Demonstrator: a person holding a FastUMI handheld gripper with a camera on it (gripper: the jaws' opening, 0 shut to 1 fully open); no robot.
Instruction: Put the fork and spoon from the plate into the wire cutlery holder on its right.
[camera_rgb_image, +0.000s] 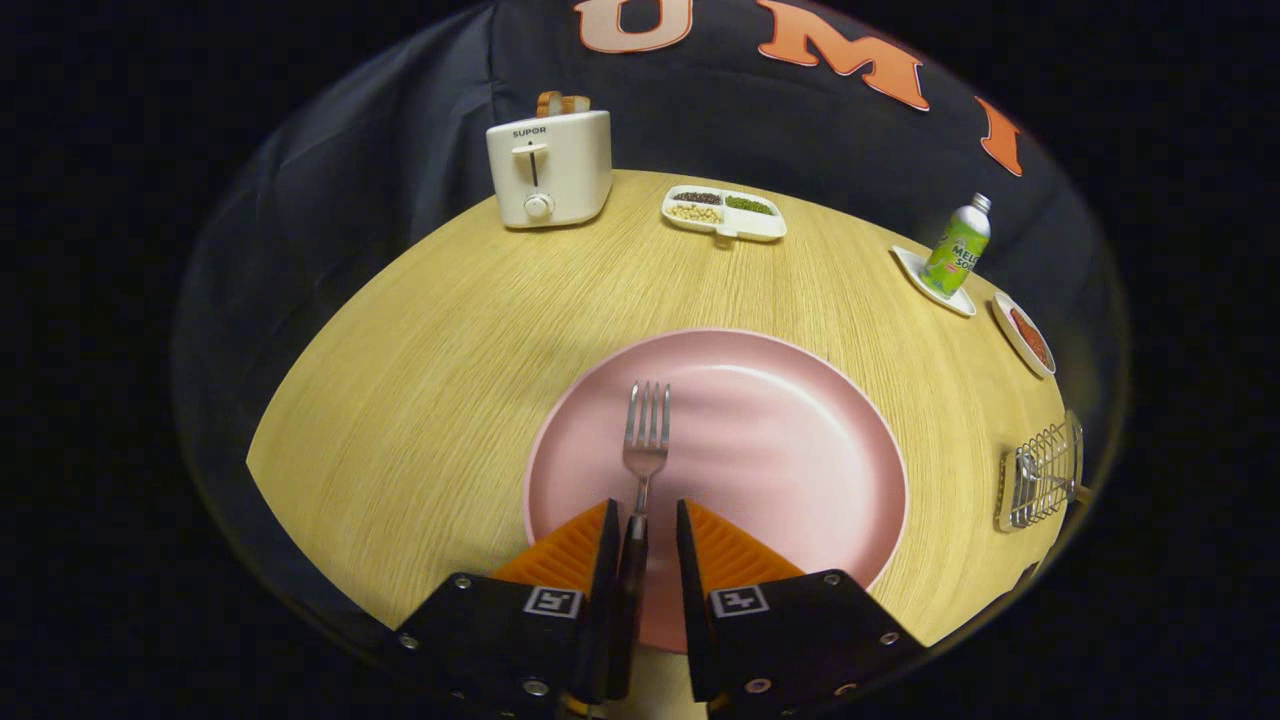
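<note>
A silver fork (646, 430) lies on the pink plate (790, 450), tines pointing away from me. Its dark handle runs back between my orange fingers (575, 545), close against the left one, with a gap to the right one. My gripper (645, 508) is open around the handle, low over the plate's near rim. The wire cutlery holder (1045, 472) stands to the right of the plate near the table's edge. A spoon (1027, 468) appears to lie inside it.
At the back of the wooden table stand a white toaster (550, 168) with bread in it and a divided dish of beans (724, 212). At the far right, a green bottle (957, 246) stands on a small tray, with a small dish (1026, 335) beside it.
</note>
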